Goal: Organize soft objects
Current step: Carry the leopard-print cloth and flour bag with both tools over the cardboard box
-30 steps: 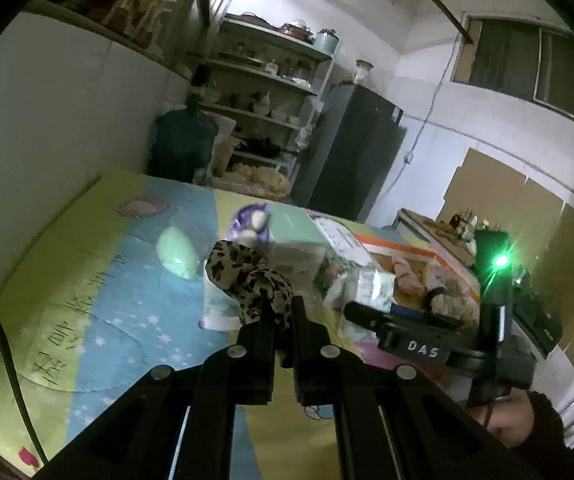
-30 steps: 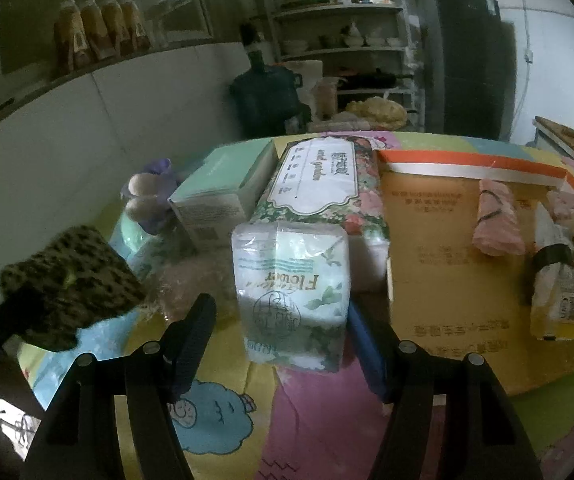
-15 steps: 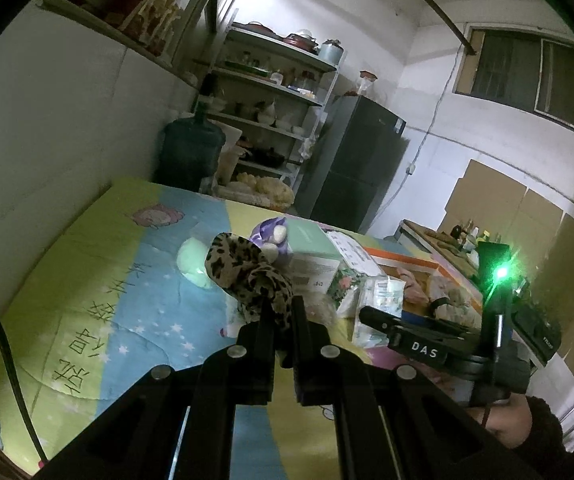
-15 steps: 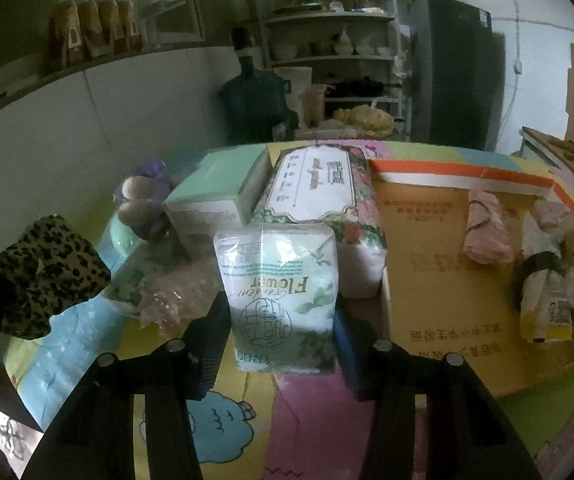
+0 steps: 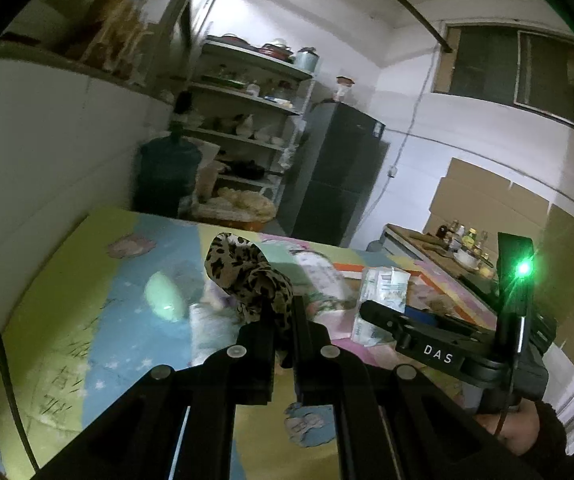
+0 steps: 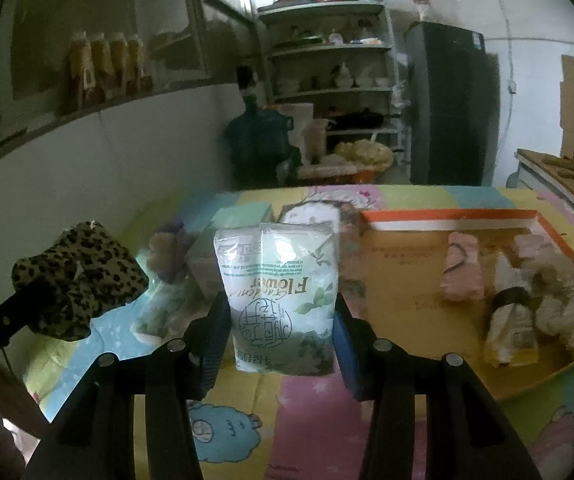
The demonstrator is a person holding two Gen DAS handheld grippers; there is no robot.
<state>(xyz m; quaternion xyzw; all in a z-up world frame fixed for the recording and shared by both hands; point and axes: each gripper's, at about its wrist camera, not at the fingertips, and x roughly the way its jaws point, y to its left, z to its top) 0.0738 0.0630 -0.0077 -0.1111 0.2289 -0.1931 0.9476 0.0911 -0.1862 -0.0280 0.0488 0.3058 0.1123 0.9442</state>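
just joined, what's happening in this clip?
A person is sorting soft items on a cartoon-print mat with two handheld grippers. The left gripper is shut on a leopard-print cloth. The right gripper is clamped on a pack of tissues, held above the mat. Rolled soft items already lie in the flat cardboard tray to the right.

Dark fridge point(image 6: 451, 104) beside crockery shelves point(image 6: 327, 48); water jug point(image 6: 259, 140), apparently.
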